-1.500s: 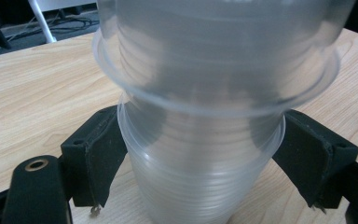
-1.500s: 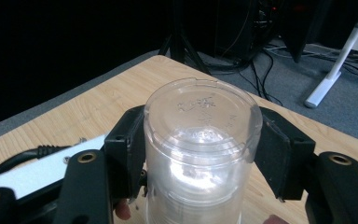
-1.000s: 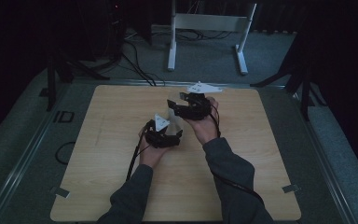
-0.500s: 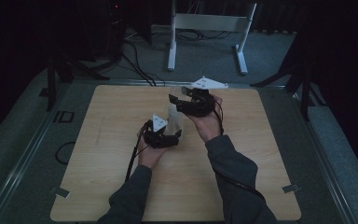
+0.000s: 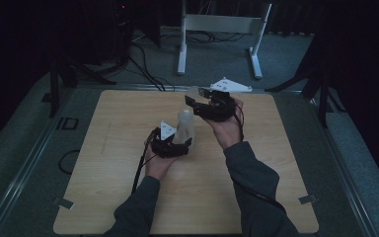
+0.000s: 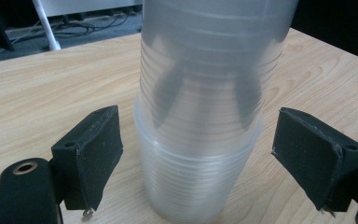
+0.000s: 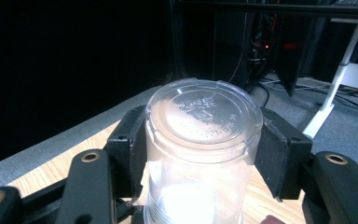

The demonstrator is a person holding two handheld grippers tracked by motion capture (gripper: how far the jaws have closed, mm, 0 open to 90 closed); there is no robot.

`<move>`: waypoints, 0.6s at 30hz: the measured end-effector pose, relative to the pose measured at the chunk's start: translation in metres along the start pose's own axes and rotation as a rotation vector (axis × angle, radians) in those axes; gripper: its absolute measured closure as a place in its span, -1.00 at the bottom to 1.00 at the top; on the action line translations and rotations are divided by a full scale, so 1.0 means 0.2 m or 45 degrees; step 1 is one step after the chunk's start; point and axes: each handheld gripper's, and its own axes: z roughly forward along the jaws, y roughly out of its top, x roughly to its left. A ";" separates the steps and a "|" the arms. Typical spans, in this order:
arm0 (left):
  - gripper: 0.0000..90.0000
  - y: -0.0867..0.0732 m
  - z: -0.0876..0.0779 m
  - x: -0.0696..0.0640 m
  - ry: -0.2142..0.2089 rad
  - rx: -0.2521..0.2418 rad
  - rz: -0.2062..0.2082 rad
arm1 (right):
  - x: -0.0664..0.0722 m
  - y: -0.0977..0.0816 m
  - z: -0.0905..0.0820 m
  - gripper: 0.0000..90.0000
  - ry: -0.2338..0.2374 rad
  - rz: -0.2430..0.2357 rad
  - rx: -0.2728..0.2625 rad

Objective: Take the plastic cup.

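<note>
A stack of clear plastic cups (image 5: 183, 129) stands upside down on the wooden table (image 5: 118, 148). My left gripper (image 5: 176, 146) sits at its base, and its jaws have just been closing. The stack (image 6: 198, 182) is between the pads (image 6: 93, 149), which stand apart from it with a gap on each side. My right gripper (image 5: 198, 100) is shut on the top cup (image 7: 204, 121), its pads (image 7: 272, 149) pressing both sides. That cup (image 6: 209, 60) is partly drawn up off the stack, its flat bottom facing the right gripper view.
A white metal stand (image 5: 219, 29) and cables lie on the floor beyond the table's far edge. A white three-cornered plate (image 5: 231, 86) rides on the right gripper. Dark surroundings ring the table, and bare wood lies to the left and right of both hands.
My right gripper has risen a little with the top cup, pulling it up from the stack. The left gripper has stayed at the stack's base.
</note>
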 end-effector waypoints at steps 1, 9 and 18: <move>-0.65 0.00 0.00 0.00 0.002 0.001 -0.004 | 0.00 0.00 -0.01 -0.10 -0.004 -0.001 0.000; -0.58 -0.02 -0.03 0.01 -0.003 -0.009 -0.018 | -0.07 0.00 -0.08 -0.10 -0.042 -0.006 -0.001; -0.57 -0.04 -0.05 0.02 -0.013 -0.009 -0.022 | -0.13 -0.03 -0.14 -0.10 -0.095 -0.013 0.017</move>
